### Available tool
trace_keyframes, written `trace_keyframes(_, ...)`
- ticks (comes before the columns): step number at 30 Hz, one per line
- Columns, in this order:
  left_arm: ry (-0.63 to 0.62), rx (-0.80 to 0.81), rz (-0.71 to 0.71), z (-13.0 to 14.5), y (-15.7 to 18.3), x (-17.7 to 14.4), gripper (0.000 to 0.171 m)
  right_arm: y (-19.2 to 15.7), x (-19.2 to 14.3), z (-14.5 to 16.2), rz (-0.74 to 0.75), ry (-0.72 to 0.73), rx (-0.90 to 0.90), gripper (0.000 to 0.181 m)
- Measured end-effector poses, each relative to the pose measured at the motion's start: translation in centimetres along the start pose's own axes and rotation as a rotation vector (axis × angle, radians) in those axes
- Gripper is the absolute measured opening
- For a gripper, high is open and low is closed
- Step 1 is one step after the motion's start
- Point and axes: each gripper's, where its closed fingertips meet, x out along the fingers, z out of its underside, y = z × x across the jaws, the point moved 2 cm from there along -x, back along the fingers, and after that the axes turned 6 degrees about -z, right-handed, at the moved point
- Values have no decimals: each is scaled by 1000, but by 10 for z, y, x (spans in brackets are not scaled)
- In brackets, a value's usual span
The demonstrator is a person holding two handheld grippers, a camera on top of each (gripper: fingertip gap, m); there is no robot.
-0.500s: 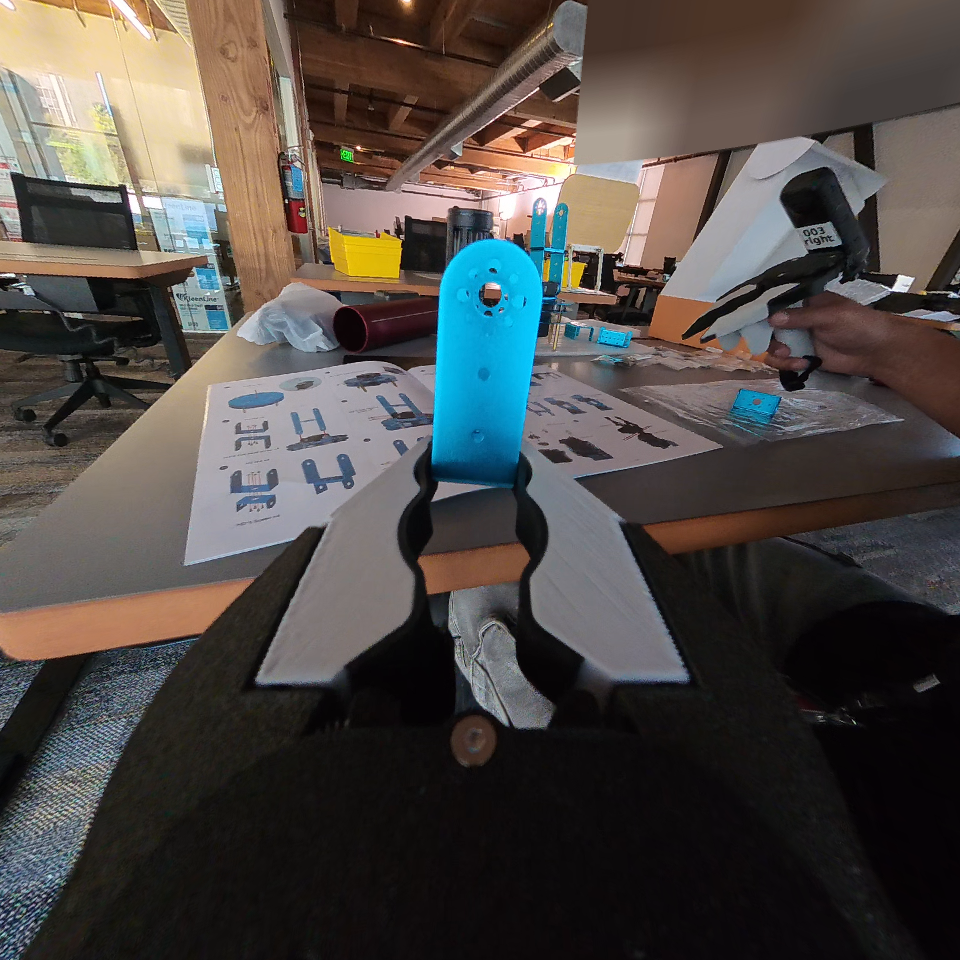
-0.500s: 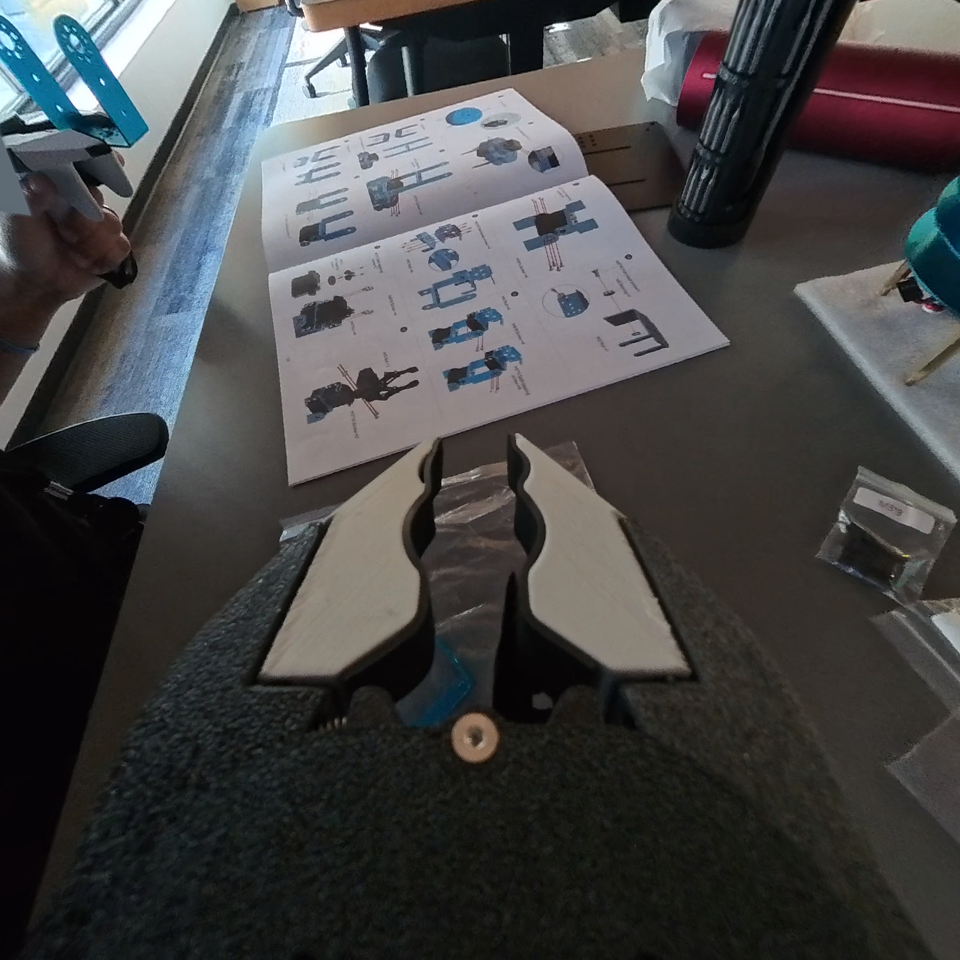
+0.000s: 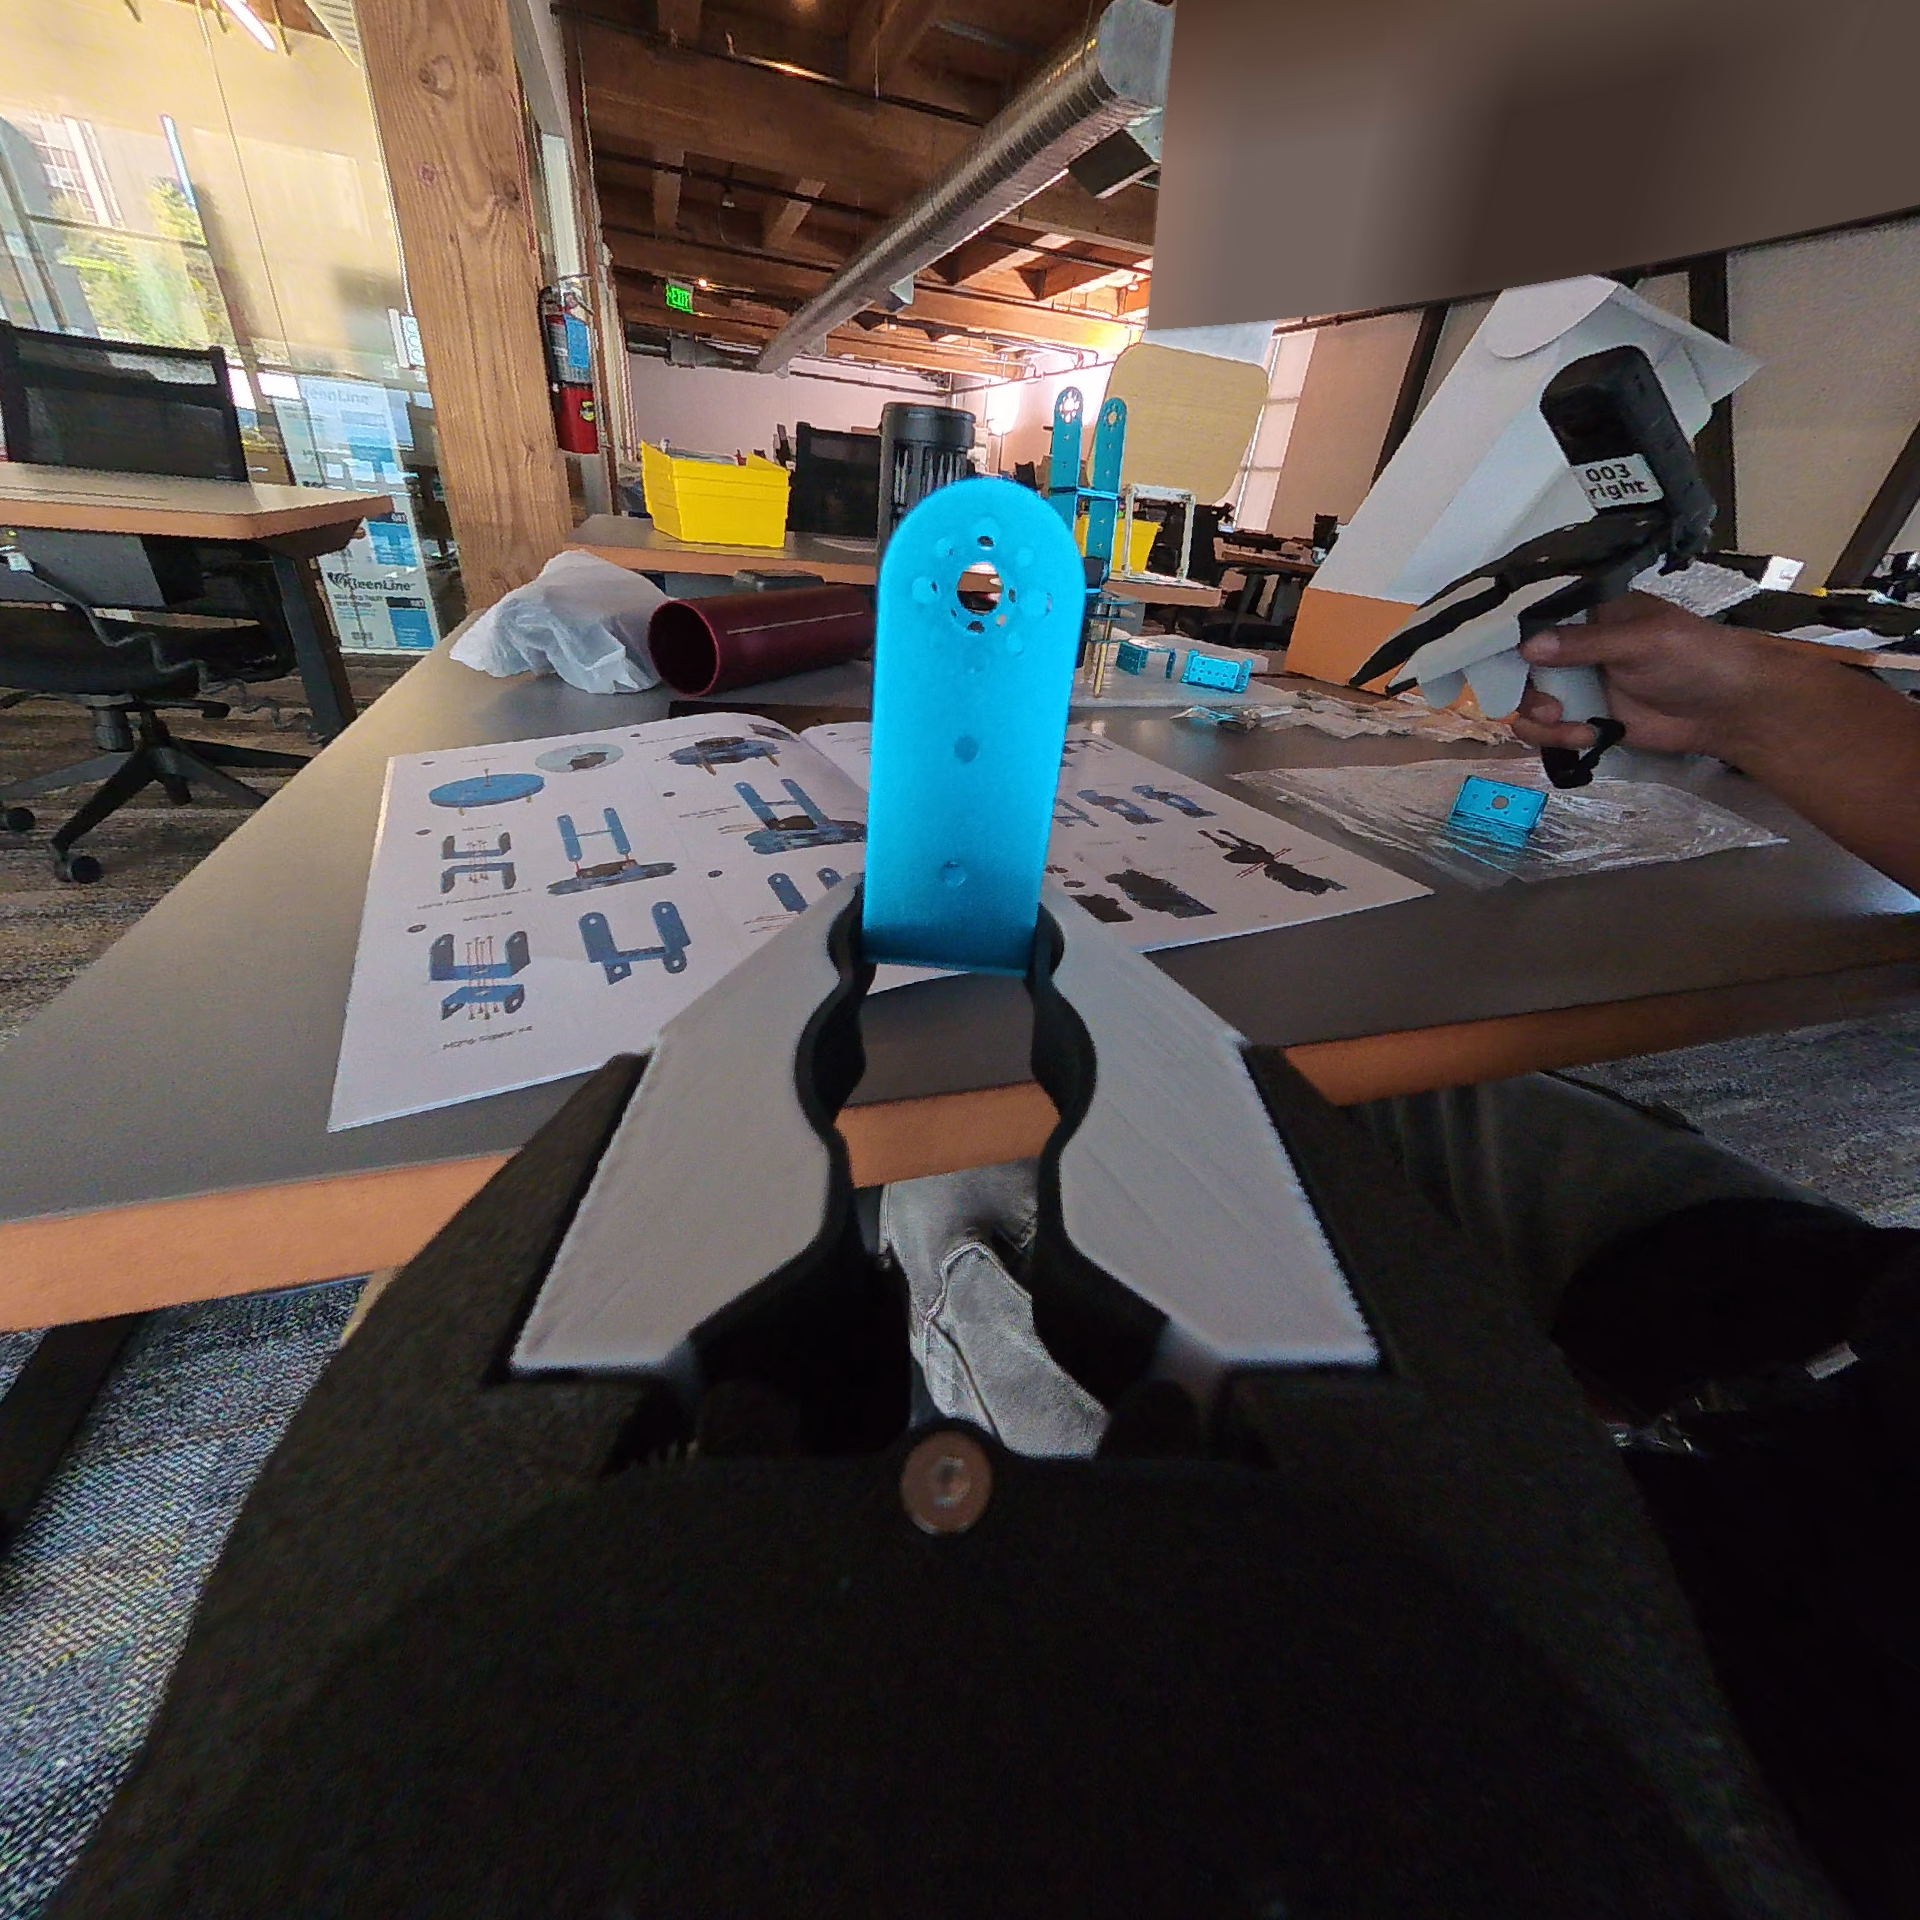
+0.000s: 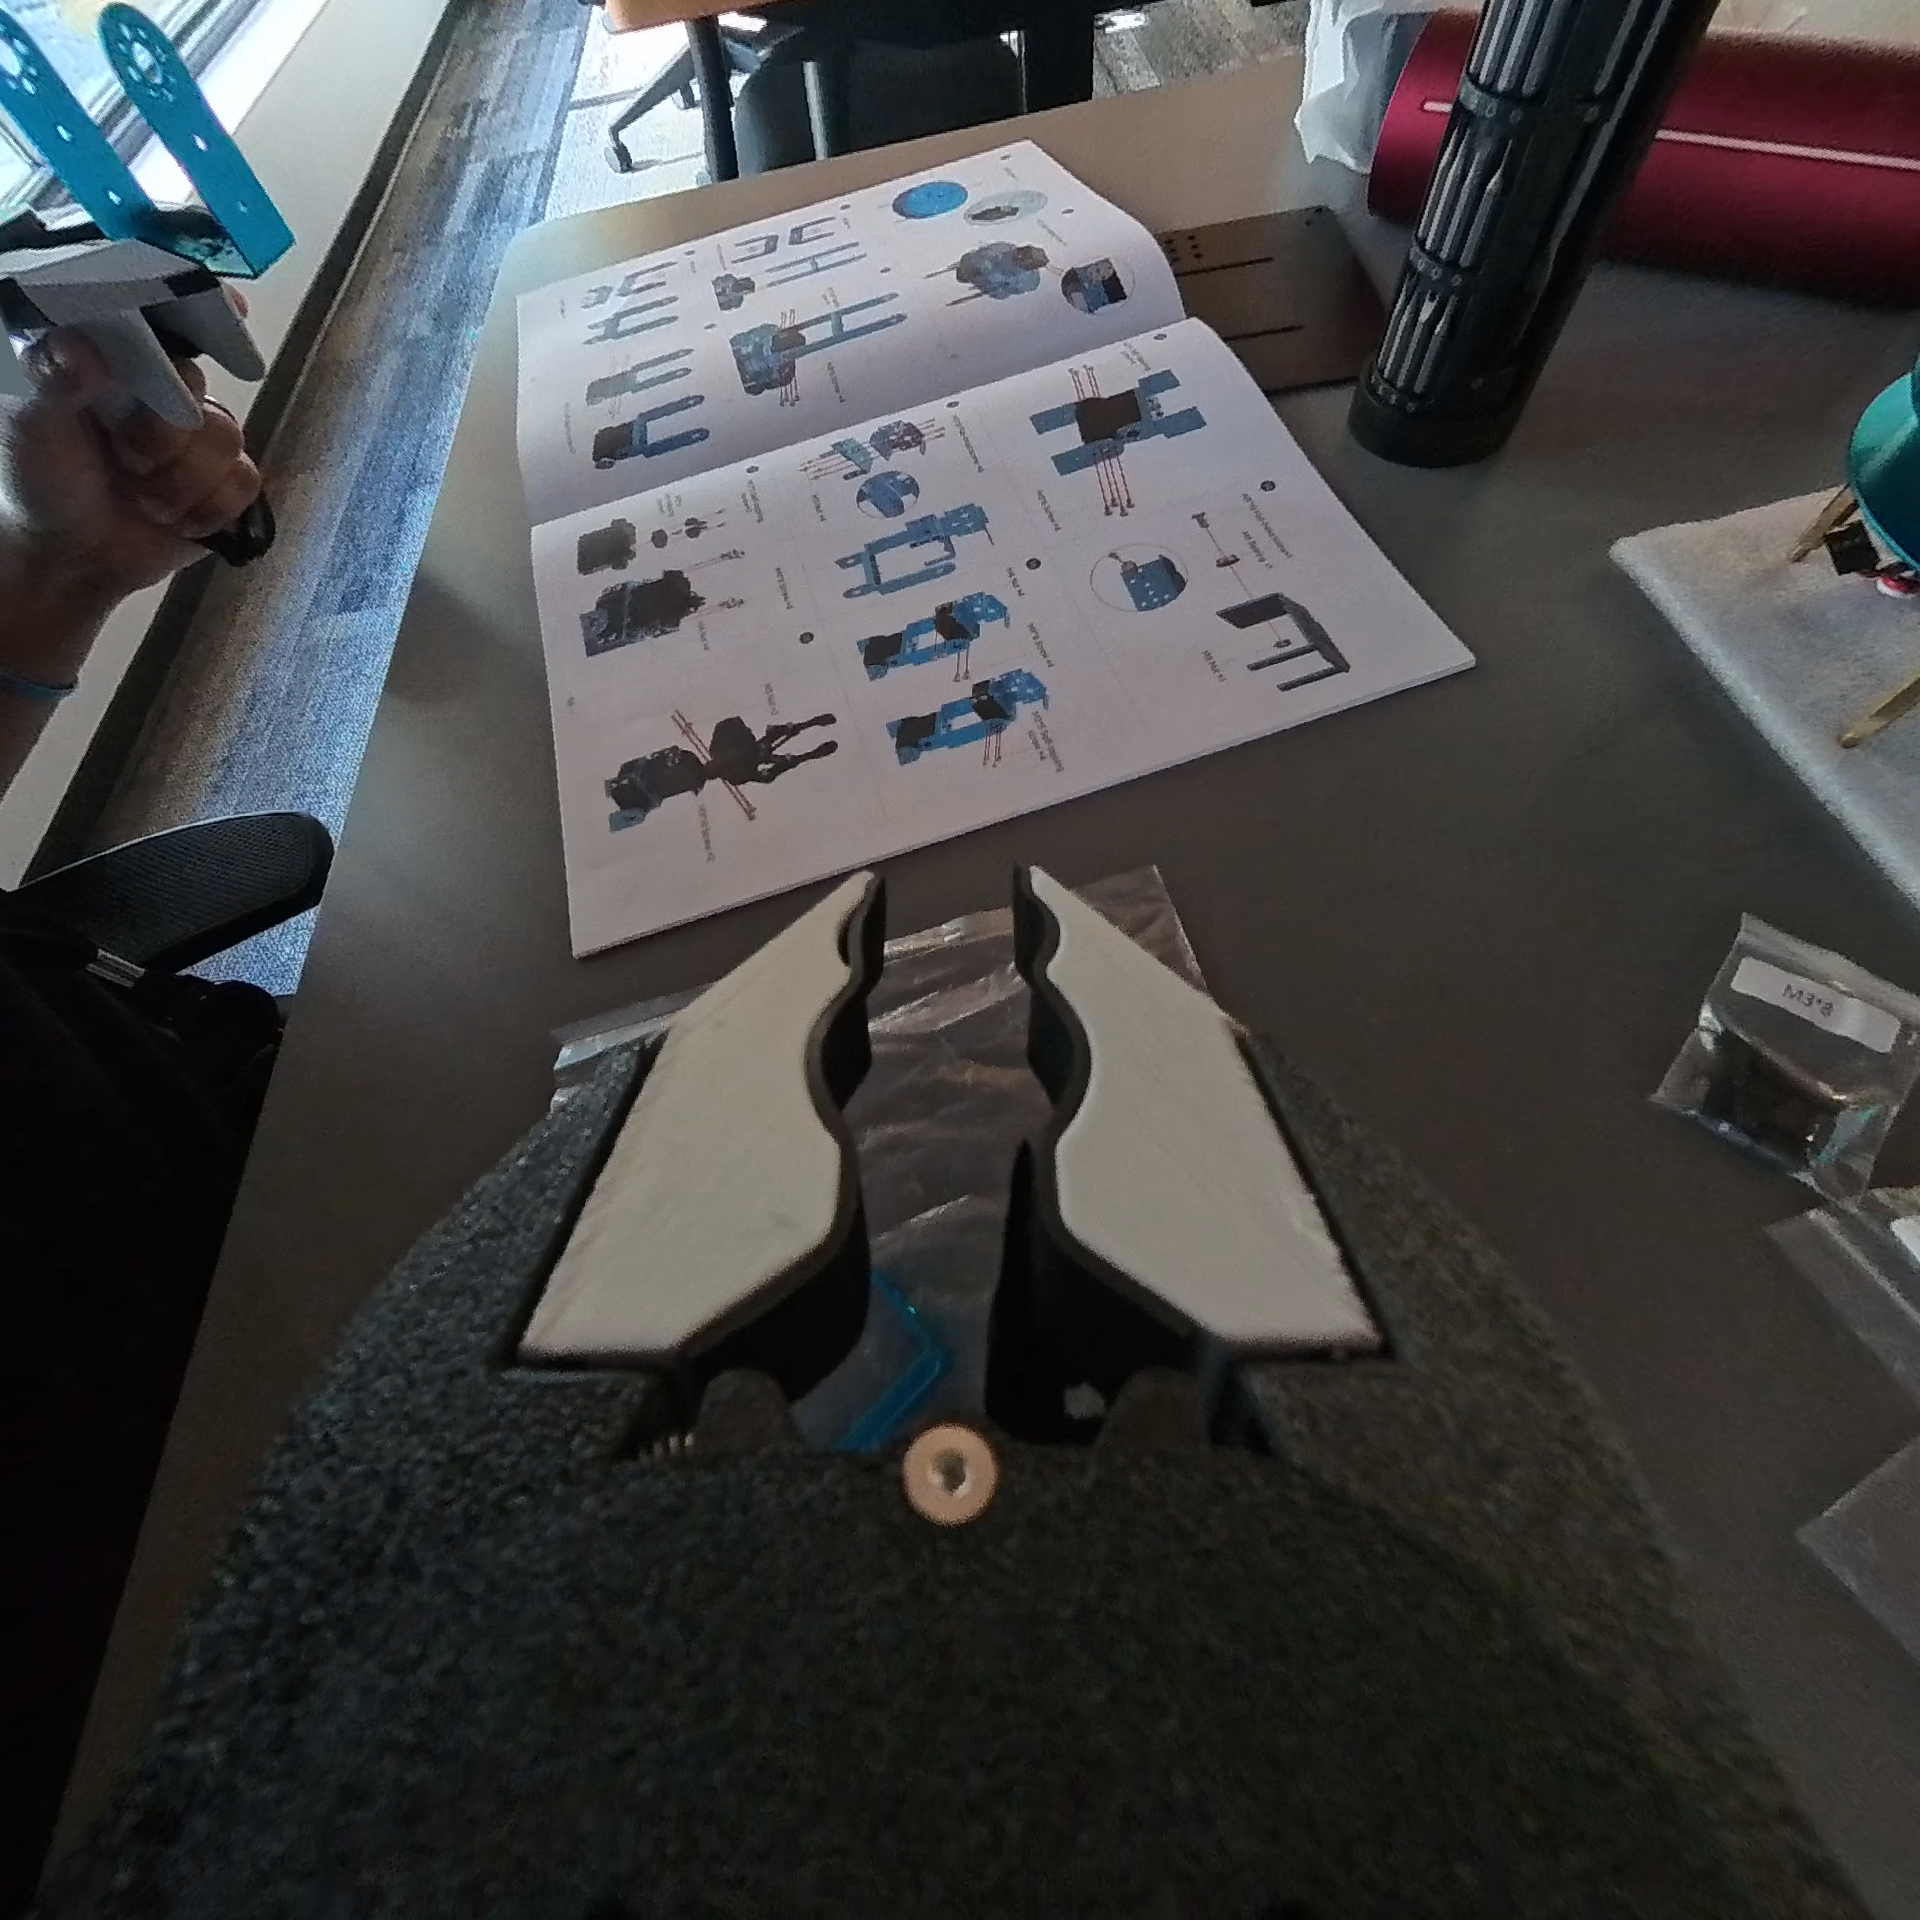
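Open-plan office used as a workshop. Exposed timber beams point(image 3: 831, 135), round duct point(image 3: 966, 177), wood column point(image 3: 457, 312) with an extinguisher point(image 3: 568, 384) beside it. Desks point(image 3: 187, 514) and mesh chairs point(image 3: 114, 416) by glass partitions. Yellow bins point(image 3: 717, 499) on a far desk, probably for parts. Manual point(image 4: 935, 520) lies open mid-desk.

claws point(image 4: 945, 914): 2 | open instruction booklet point(image 4: 935, 499): 1 | clear plastic sheet point(image 4: 966, 1049) just beside booklet: 1 | maroon tube point(image 3: 764, 649) behind booklet: 1 | yellow bins point(image 3: 717, 504) beyond booklet: 2
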Motion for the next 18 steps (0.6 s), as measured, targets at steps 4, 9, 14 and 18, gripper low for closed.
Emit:
trace_keyframes(4, -3, -1, 8, 0, 3, 3, 26, -1, -1, 2, 4, -7, -8, 24)
trace_keyframes(9, -8, -14, 30, -3, 10, 9, 27, -4, -4, 0, 8, -13, -27, 24)
trace_keyframes(14, -10, 18, 98, -15, 31, 27, 26, -15, -16, -8, 16, 8, -77, 24)
trace_keyframes(18, -27, 31, 216, -27, 63, 54, 27, -24, -38, -9, -19, 24, -69, 25)
